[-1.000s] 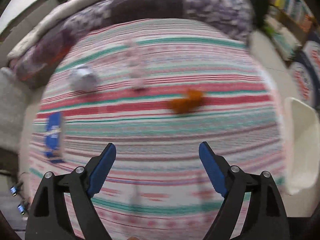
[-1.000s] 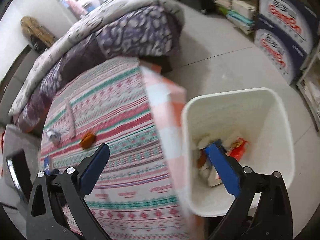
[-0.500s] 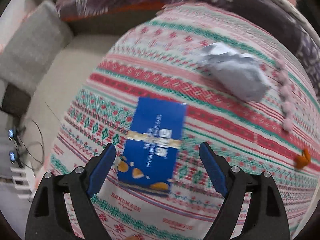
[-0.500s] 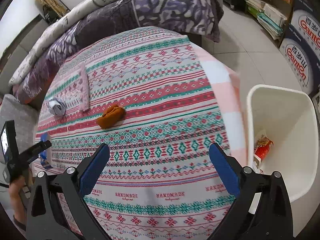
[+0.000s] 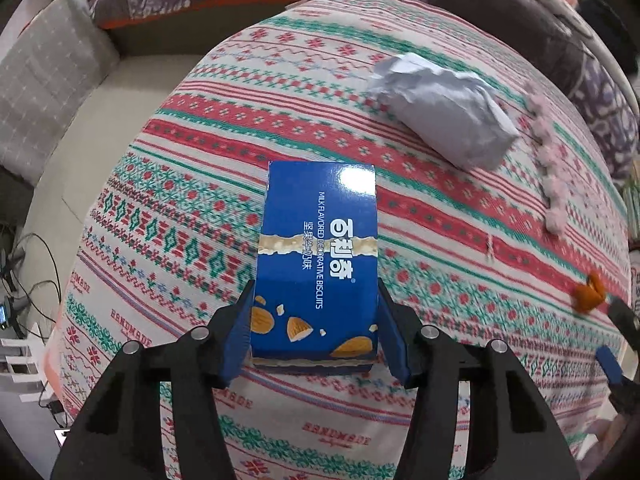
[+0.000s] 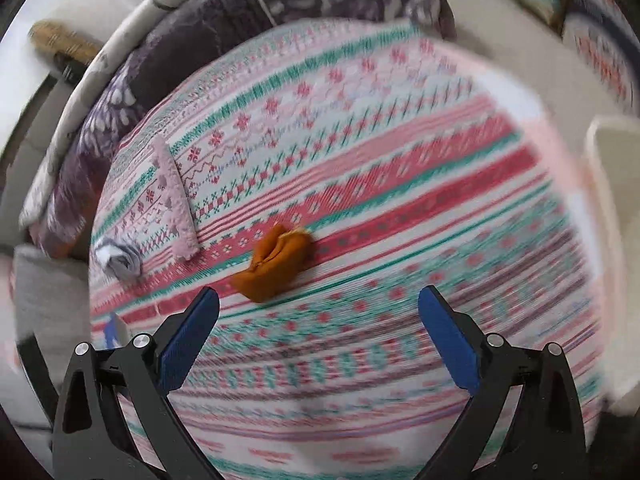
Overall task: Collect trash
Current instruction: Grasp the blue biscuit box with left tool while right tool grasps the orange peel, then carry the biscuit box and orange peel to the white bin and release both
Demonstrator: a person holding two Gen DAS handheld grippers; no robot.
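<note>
- Left gripper [image 5: 316,328]: blue pads close against both long sides of the biscuit box [image 5: 318,256], which lies flat on the striped cloth [image 5: 440,280].
- Crumpled paper [image 5: 444,120] lies far right of the box, well apart.
- Right gripper [image 6: 320,340]: fingers spread wide, holding nothing, above the cloth.
- Orange peel [image 6: 276,262] lies just beyond its left finger.
- White bin [image 6: 616,240] stands at the right edge; this view is blurred.

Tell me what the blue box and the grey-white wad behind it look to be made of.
Blue box: likely glossy printed cardboard, going by the glare on top and its sharp edges. Grey-white wad: probably crumpled paper, matte with stiff creases, though thin plastic wrap is possible.
</note>
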